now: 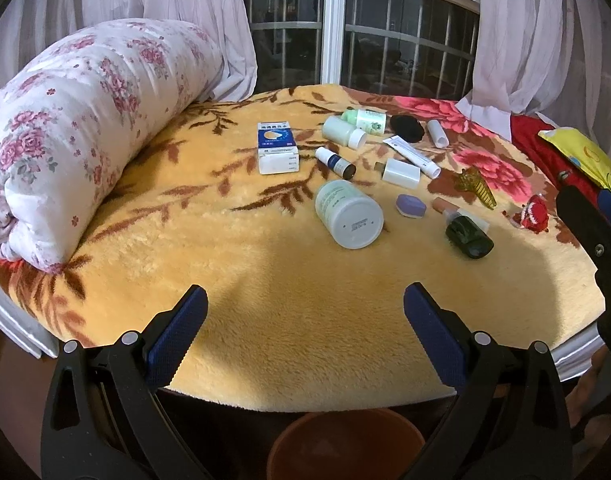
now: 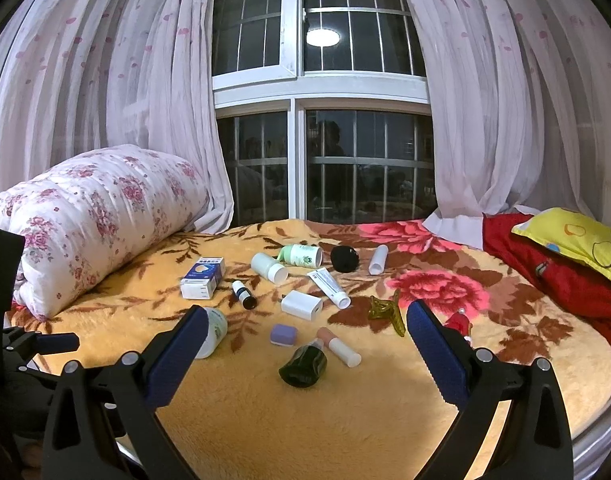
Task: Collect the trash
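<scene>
Left gripper (image 1: 305,320) hung level above the blanket's (image 1: 265,300) near edge, fingers spread and empty, a bucket (image 1: 345,444) below. Trash, including a white jar (image 1: 349,214), lay scattered ahead. Right gripper (image 2: 307,334) sat spread, empty, facing a dark bottle (image 2: 303,366) between its fingers.

Small containers (image 2: 303,366) litter the floral blanket (image 2: 265,420).
</scene>
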### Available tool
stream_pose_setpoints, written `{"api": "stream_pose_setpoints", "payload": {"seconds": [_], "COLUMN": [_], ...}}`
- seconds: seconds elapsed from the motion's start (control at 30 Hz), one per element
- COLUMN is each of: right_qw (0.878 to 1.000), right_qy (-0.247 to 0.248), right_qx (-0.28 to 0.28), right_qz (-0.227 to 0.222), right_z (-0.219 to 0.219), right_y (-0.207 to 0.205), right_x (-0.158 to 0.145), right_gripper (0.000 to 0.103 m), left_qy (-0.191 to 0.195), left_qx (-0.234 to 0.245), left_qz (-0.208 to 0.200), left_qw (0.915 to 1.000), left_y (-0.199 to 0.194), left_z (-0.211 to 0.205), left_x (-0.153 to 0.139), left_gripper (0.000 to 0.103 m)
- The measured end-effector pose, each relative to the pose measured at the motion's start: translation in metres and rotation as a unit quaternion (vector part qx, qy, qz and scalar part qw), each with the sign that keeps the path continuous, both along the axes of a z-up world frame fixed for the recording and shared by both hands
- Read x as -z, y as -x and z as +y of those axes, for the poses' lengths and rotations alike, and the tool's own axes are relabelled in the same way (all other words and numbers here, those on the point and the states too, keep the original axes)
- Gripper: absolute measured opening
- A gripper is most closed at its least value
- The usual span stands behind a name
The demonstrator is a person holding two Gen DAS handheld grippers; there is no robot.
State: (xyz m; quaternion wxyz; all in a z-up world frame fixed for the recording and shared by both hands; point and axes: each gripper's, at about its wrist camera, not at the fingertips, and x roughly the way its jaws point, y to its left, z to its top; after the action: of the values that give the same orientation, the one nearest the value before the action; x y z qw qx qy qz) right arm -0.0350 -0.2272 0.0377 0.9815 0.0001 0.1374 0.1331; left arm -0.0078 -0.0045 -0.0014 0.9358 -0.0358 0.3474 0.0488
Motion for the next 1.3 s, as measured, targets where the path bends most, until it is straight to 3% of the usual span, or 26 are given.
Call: {"api": "stream_pose_setpoints", "payload": {"seconds": [1.3], "right_qw": [1.0], "right_qy": [-0.001], "right_qx": [0.001], "right_qz": [0.001], "right_z": [0.0003], "right_y": [0.0004], "right_x": [-0.0007], "right_gripper": [0.098], "left_qy": [-0.002], "left_qx": [-0.002], "left_qz": [0.0], "left_qw": [1.0], "left_y": [0.0013], "left_z": [0.0025], "left_x": [0.0028], "left_gripper": [0.096]}}
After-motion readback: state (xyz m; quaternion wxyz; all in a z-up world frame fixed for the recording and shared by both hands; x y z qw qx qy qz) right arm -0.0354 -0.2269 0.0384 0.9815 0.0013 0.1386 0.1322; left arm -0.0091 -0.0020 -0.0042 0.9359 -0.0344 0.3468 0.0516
